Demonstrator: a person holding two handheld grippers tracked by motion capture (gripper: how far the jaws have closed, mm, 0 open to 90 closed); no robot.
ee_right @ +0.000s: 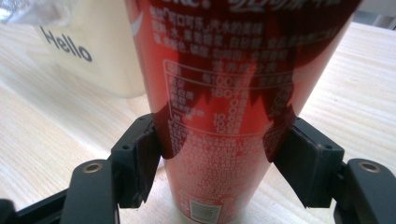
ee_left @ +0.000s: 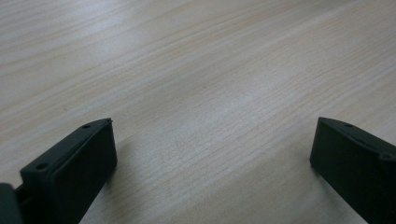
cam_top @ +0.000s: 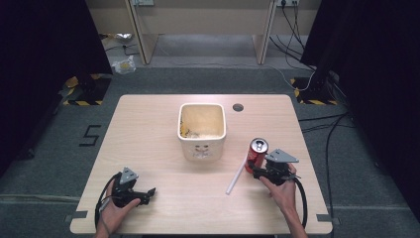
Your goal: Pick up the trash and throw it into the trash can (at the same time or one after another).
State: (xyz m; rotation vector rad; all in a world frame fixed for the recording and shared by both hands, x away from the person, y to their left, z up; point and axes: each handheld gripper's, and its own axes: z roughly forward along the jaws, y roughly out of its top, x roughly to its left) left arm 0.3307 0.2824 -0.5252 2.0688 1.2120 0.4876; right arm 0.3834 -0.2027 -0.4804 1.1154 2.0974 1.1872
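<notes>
In the high view a red can [cam_top: 257,153] stands upright at the right of the centre of the frame, on a pale wooden table [cam_top: 158,144]. The right gripper [cam_top: 257,170] sits just below the can, held by a hand [cam_top: 283,191] that comes in from the lower right edge. In the right gripper view the can [ee_right: 224,93] takes up the middle of the frame, and the two black jaws stand on either side of its lower part, their pads against its wall, so the tool is clamped on the can. A white tub [cam_top: 201,130] stands in the middle of the high view, to the upper left of the can; in the right gripper view it shows at the upper left, behind the can, with the word "Hello" on its side. A white straw [cam_top: 236,176] lies on the table just left of the right gripper. The left gripper [cam_top: 148,193] rests at the lower left of the high view in the other hand [cam_top: 115,208], well apart from the can. In the left gripper view its jaws stand wide apart over bare wood.
</notes>
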